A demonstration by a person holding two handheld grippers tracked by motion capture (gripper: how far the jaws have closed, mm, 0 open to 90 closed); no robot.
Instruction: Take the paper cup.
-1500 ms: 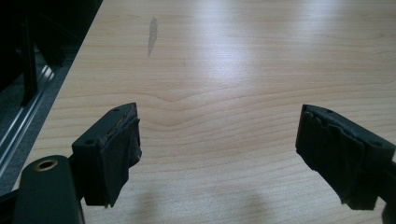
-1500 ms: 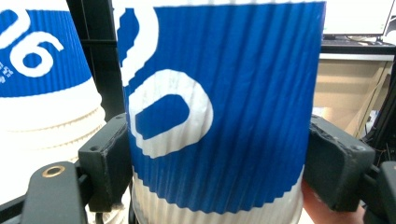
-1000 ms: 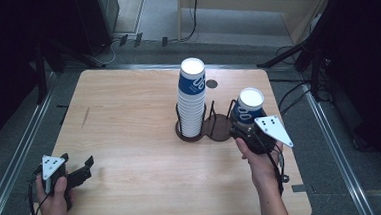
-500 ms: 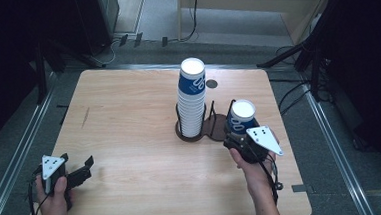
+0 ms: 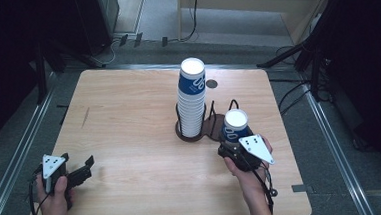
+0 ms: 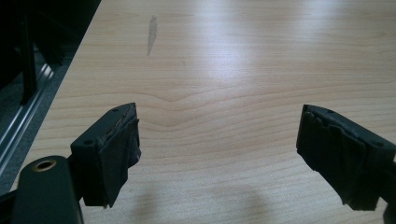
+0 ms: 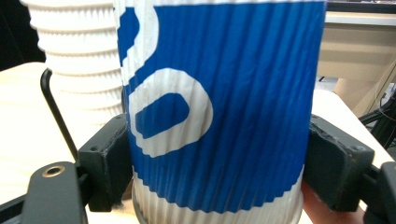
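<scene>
Two tools work over the wooden counter (image 5: 129, 116): the left tool (image 5: 84, 170) rests near the front left corner, jaws apart with nothing between them; a tall cup stack (image 5: 192, 100) stands mid-counter in a dark wire holder (image 5: 210, 126); the right tool (image 5: 233, 147) is clamped on a single blue-and-white cup (image 5: 235, 126), upside down, beside the stack

Cup (image 7: 224, 116) in my right gripper (image 5: 236, 152): ribbed paper, matt blue/white print. Cup stack (image 5: 192, 100): same paper, w/ ridged white rims. Table (image 6: 224, 60): light wood, smooth, semi-gloss. My jaw pads: matt black, rough-looking. Holder (image 5: 212, 123): dark wire frame.
</scene>
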